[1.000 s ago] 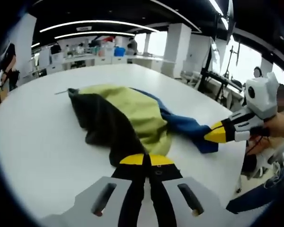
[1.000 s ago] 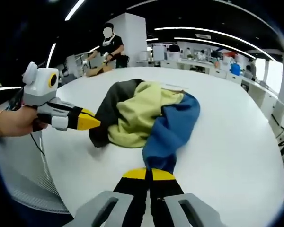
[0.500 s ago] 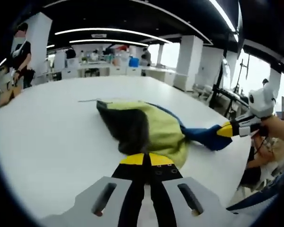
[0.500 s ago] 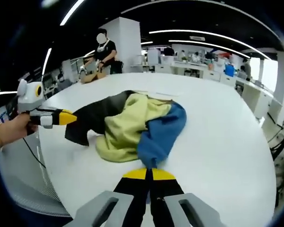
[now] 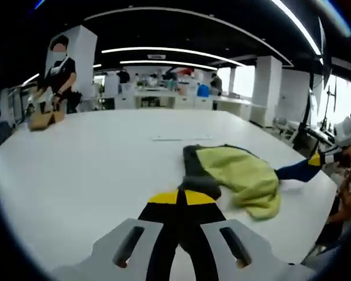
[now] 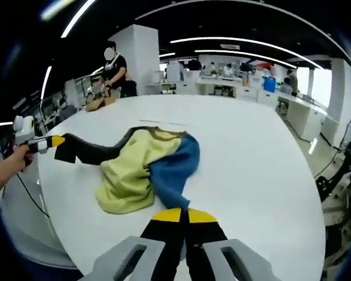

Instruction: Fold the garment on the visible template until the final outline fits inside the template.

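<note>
The garment lies on the white table (image 5: 93,175), with a black part (image 5: 199,182), a yellow-green middle (image 5: 240,175) and a blue sleeve (image 5: 298,171). My left gripper (image 5: 178,198) is shut on the black cloth at its tips. At the far right of the left gripper view, my right gripper (image 5: 314,159) holds the blue sleeve. In the right gripper view, my right gripper (image 6: 184,215) is shut on the blue cloth (image 6: 172,178). There the left gripper (image 6: 55,141) holds the stretched black sleeve (image 6: 88,153) beside the yellow-green part (image 6: 126,181).
A thin pale strip (image 5: 175,139) lies on the table beyond the garment. A person (image 5: 58,64) stands at the far left by a brown box (image 5: 44,120). Desks and white columns fill the room behind. The table's curved edge (image 6: 64,234) runs near both grippers.
The two grippers have drawn apart, each still holding its end. The garment has stretched out longer between them, and its black sleeve is pulled out straight.
</note>
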A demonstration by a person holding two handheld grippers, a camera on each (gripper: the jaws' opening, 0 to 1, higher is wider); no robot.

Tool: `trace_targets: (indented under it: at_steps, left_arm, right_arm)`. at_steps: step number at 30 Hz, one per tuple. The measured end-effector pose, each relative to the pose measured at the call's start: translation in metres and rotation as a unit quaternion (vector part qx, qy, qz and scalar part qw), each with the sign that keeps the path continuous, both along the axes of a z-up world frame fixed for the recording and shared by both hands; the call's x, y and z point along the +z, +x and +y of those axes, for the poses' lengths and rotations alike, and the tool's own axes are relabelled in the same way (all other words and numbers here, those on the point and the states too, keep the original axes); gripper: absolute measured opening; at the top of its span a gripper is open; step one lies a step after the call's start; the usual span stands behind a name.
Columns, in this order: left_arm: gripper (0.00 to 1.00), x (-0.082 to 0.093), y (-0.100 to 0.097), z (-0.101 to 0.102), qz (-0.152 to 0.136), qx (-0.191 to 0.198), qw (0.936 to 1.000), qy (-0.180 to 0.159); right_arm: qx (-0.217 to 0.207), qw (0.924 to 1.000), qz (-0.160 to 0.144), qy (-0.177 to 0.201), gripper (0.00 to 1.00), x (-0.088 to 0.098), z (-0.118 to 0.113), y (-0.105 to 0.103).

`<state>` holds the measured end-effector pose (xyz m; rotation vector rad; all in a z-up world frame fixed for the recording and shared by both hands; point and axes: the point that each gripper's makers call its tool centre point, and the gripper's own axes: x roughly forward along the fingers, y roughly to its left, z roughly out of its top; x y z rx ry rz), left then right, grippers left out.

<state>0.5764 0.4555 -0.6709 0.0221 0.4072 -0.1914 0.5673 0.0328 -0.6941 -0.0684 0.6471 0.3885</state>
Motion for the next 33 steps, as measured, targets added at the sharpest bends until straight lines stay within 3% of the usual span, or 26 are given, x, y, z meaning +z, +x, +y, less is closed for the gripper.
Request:
trace_targets:
  at_steps: [4, 14, 17, 21, 25, 33]
  left_arm:
    - [0.00, -0.007, 0.006, 0.025, 0.011, 0.017, 0.9998, 0.001]
    - [0.00, -0.020, 0.020, 0.069, 0.040, 0.048, 0.9973, 0.038]
    - [0.00, -0.023, 0.021, 0.078, 0.048, 0.055, 0.9962, 0.048]
    - [0.00, -0.030, 0.023, 0.086, 0.058, 0.061, 0.9954, 0.045]
    - [0.00, -0.036, 0.028, 0.090, 0.066, 0.074, 0.9950, -0.006]
    - [0.00, -0.041, 0.033, 0.108, 0.079, 0.079, 0.9934, 0.026]
  right_arm:
    - [-0.001, 0.9999, 0.001, -0.015, 0.00, 0.002, -0.013, 0.007]
    - [-0.038, 0.9990, 0.020, -0.008, 0.00, -0.002, -0.044, 0.023]
    - [-0.064, 0.9975, 0.028, 0.014, 0.00, -0.004, -0.052, 0.027]
    - [-0.077, 0.9961, 0.042, 0.006, 0.00, -0.010, -0.066, 0.031]
    - [-0.090, 0.9945, 0.053, -0.001, 0.00, -0.016, -0.081, 0.034]
    - [-0.124, 0.9897, 0.069, -0.017, 0.00, -0.025, -0.109, 0.039]
